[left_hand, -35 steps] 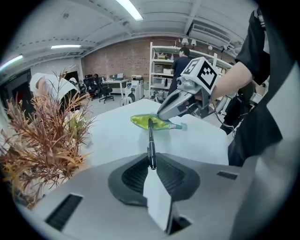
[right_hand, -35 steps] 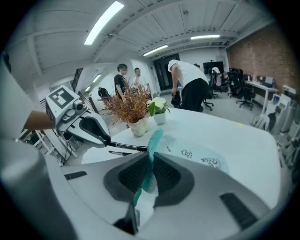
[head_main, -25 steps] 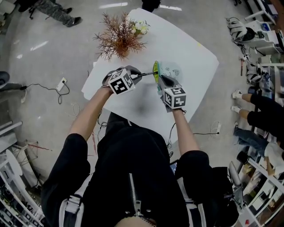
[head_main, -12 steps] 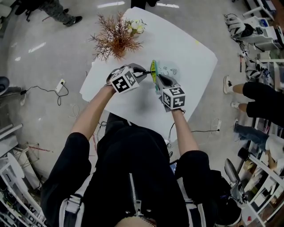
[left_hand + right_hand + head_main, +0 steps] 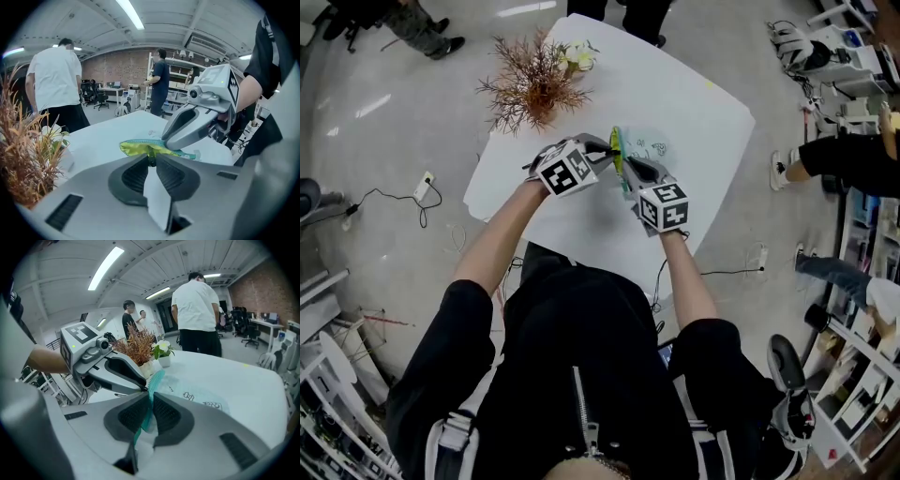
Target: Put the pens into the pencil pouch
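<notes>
Viewing from the head, left gripper [image 5: 606, 153] and right gripper [image 5: 628, 169] meet at the pencil pouch [image 5: 617, 147].

Left gripper view: narrow jaws pinch a dark pen [image 5: 151, 158]. Its long axis points straight ahead at the pouch's yellow-lined mouth.

Right gripper view: jaws clamp the pouch's teal edge.

Floor [image 5: 384, 112]: grey and glossy, streaked with reflected light; a power strip [image 5: 423, 189] and its cable are laid out left of the table.
Ceiling: pale and beamed, lit by long strip lights [image 5: 130, 14].
Far wall: brick [image 5: 117, 65] is seen behind black office chairs [image 5: 243, 317].
Furniture: a white table [image 5: 694, 103] with rounded corners; open shelving [image 5: 180, 86] is set alongside.
Decoration: a dried russet plant [image 5: 530, 84] is stood at the table's edge.
</notes>
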A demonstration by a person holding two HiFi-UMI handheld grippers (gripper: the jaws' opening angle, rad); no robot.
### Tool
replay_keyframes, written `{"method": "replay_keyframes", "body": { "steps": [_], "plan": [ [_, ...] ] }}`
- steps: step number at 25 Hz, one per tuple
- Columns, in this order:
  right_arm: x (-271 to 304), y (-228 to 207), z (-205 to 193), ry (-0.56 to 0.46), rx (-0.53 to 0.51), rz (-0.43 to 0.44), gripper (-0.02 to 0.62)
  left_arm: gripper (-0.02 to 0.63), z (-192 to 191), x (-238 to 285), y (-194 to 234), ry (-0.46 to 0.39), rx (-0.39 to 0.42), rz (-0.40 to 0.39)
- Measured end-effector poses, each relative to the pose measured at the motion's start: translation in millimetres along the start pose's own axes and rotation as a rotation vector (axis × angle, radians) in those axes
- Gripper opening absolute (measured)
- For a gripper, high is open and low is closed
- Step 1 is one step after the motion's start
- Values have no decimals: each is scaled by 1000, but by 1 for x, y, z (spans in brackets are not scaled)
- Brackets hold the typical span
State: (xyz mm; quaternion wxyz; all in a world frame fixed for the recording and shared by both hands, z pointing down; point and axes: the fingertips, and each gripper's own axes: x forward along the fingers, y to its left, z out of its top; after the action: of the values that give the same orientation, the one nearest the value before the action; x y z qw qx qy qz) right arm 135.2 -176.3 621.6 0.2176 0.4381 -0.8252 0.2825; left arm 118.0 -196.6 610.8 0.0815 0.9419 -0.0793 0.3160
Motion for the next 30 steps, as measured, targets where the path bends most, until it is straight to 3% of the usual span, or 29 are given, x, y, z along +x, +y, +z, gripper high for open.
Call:
{"method": "replay_keyframes", "body": {
  "steps": [16,30],
  "plan": [
    [-3,0,6,-12,9,31,40,69,11,23,4,12,65,12],
    [-7,-3,8,-26,20,30,38,72,11,34,7,0,60,42]
  ]
}}
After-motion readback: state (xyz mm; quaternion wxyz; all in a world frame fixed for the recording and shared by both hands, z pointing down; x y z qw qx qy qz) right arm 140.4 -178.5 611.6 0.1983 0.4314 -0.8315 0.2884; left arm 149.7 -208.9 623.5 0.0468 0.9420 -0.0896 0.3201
